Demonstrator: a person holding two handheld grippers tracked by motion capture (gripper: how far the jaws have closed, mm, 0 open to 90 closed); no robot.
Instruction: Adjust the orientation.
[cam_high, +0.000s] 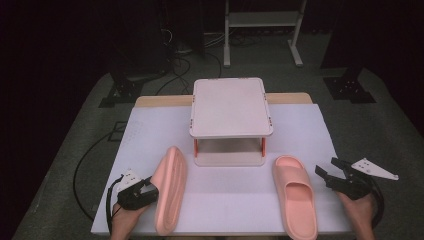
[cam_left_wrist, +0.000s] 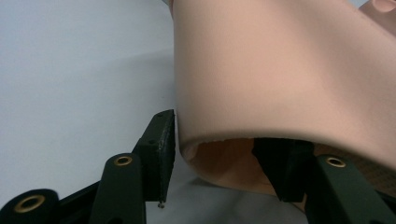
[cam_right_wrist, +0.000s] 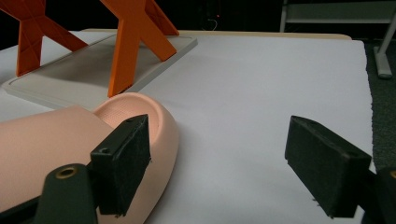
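White-covered bench (cam_high: 230, 200), dark room behind: at 7 o'clock the left hand-held gripper (cam_high: 145, 191) pinches the left slipper (cam_high: 169, 190) by its strap, slipper on edge, long axis running 12 to 6. Thin grip could slip if lifted fast. Right hand-held gripper (cam_high: 334, 170) spread beside the right slipper (cam_high: 295, 195), which lies flat at 5 o'clock.

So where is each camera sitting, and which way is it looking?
High view: above the person's side, facing forward and down on the table; shows both hands, left gripper, right gripper.
Left gripper view: rides the left gripper, facing the tipped-up left slipper; its jaws straddle the strap.
Right gripper view: rides the right gripper, facing the small rack; jaws wide apart beside the right slipper.
Shared: the high view also shows the left slipper, right slipper and rack.
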